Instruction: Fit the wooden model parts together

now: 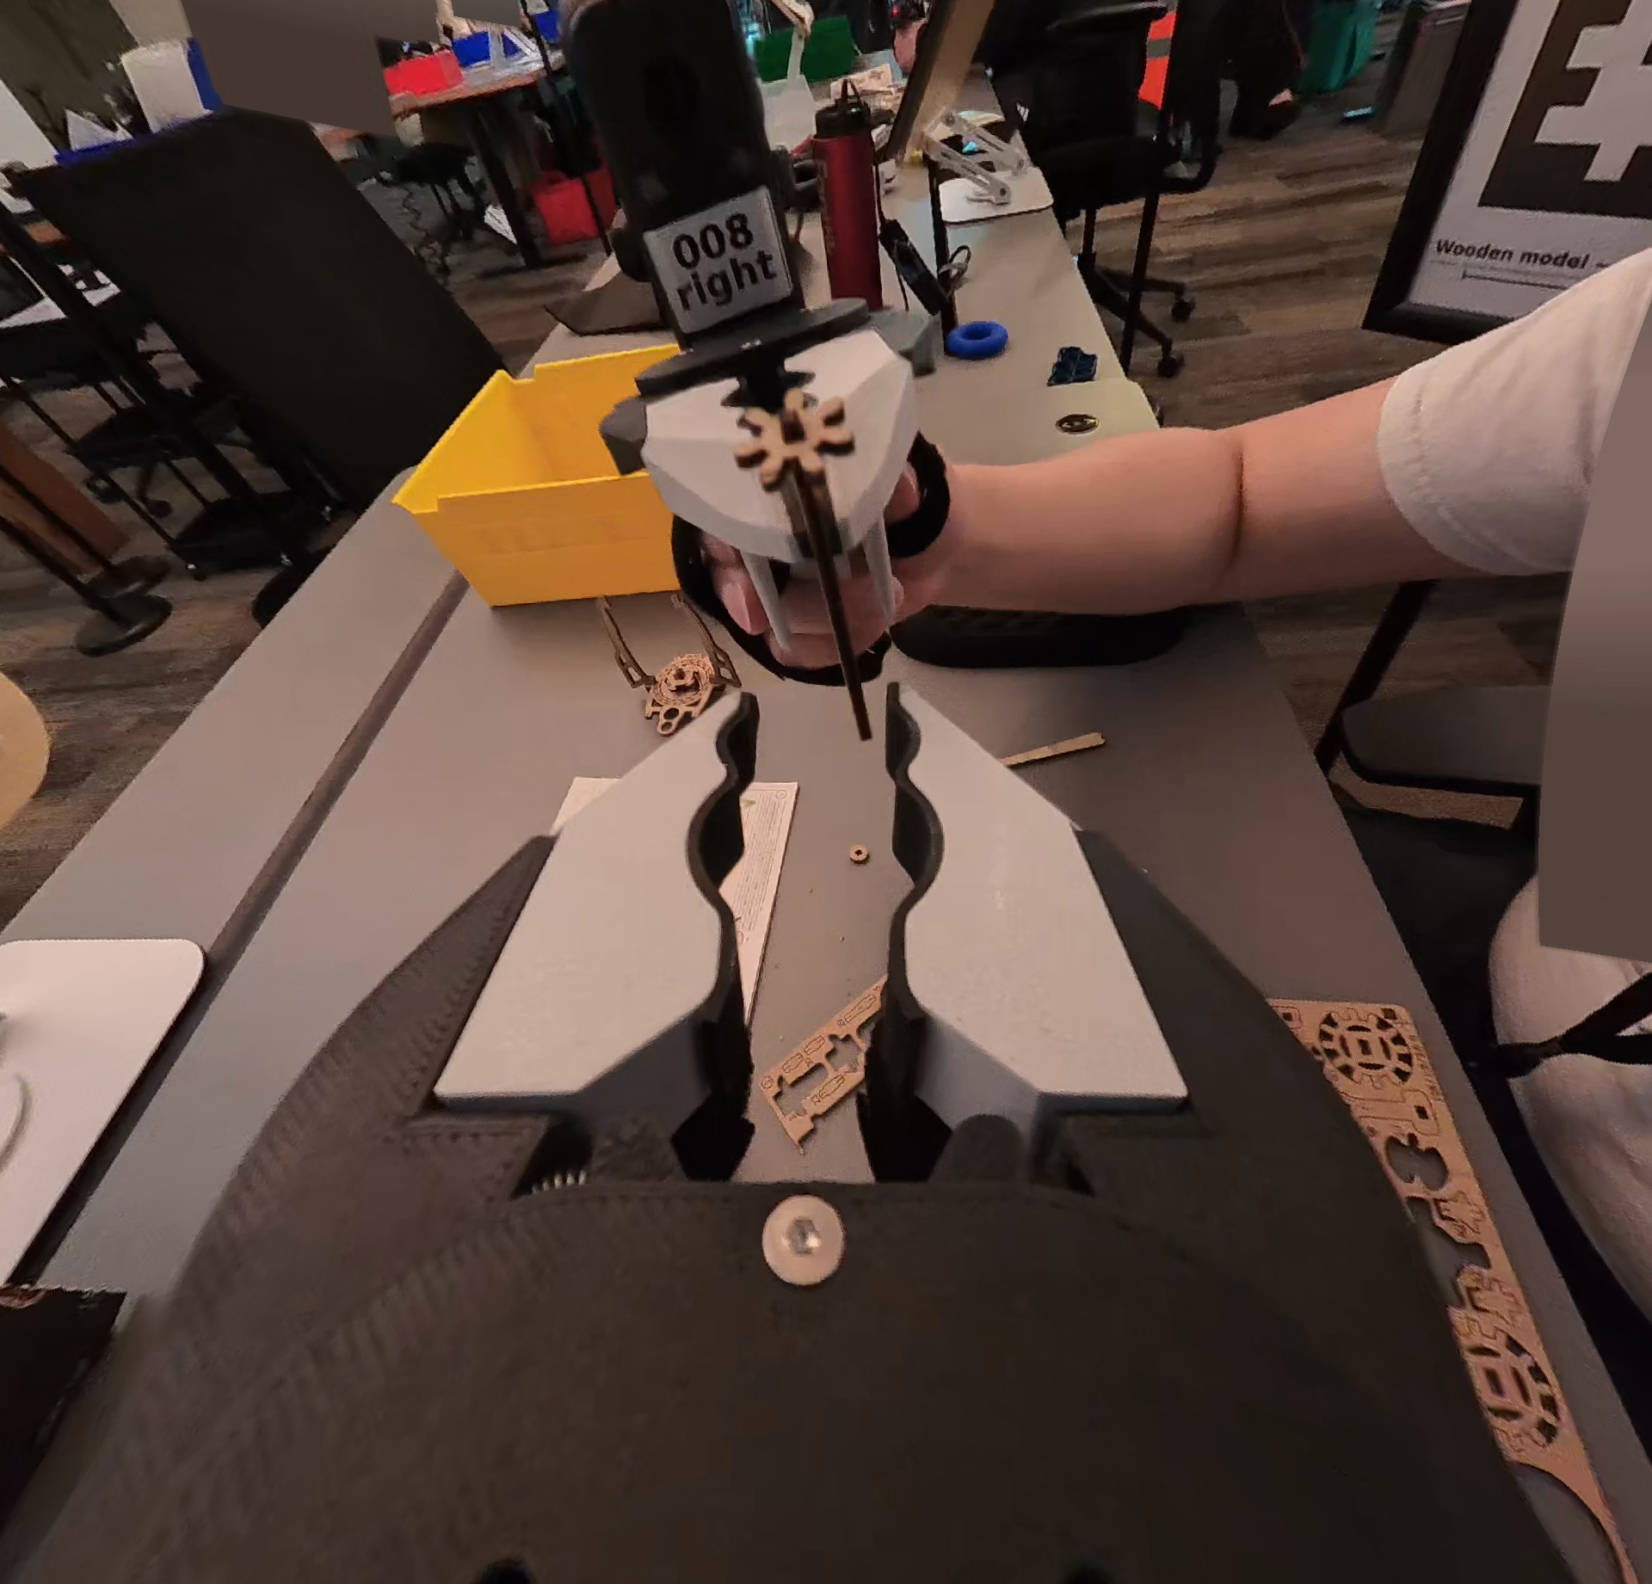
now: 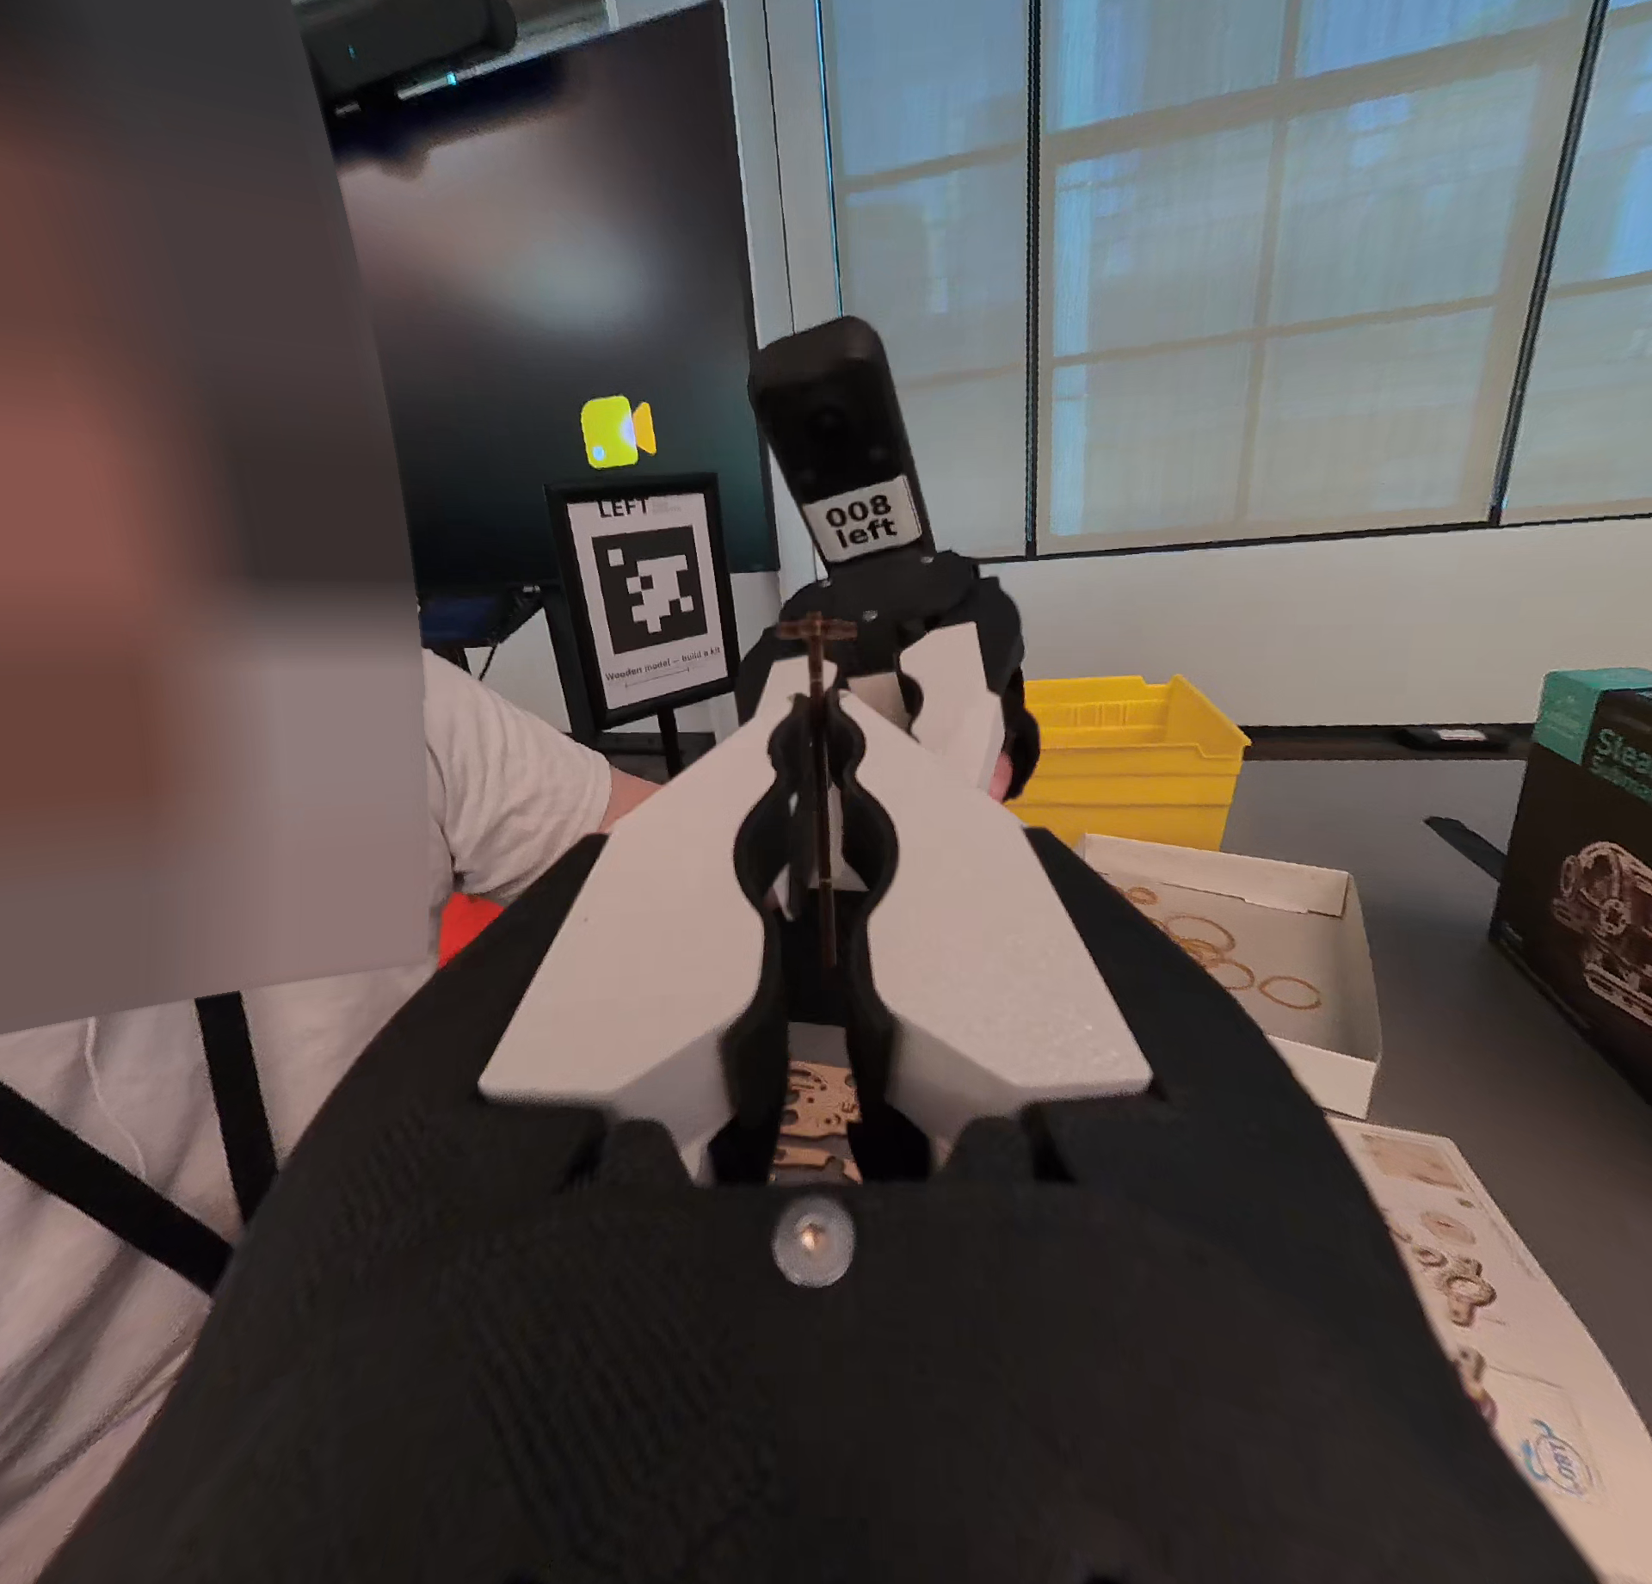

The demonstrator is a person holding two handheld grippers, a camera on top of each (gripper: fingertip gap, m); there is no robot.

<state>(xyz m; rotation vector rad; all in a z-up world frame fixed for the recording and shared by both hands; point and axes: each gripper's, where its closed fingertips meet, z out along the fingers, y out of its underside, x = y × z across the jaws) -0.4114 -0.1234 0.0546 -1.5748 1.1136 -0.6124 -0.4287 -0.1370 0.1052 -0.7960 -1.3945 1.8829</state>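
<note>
Print readable, wording omitted. Relative to yellow bin: white tag atop left gripper, just left; framed marker sign farther left; kit box right.

Each gripper is built from a black, ribbed, printed body with two pale grey wedge-shaped fingers lined by wavy black pads. On the left gripper a silver screw is set in the middle of the body, behind the fingers. The same screw is seen on the right gripper. Above each gripper's fingers a black camera housing is mounted, and a small grey label is fixed to it. A white short sleeve is worn by the person, with black straps across the white shirt.
</note>
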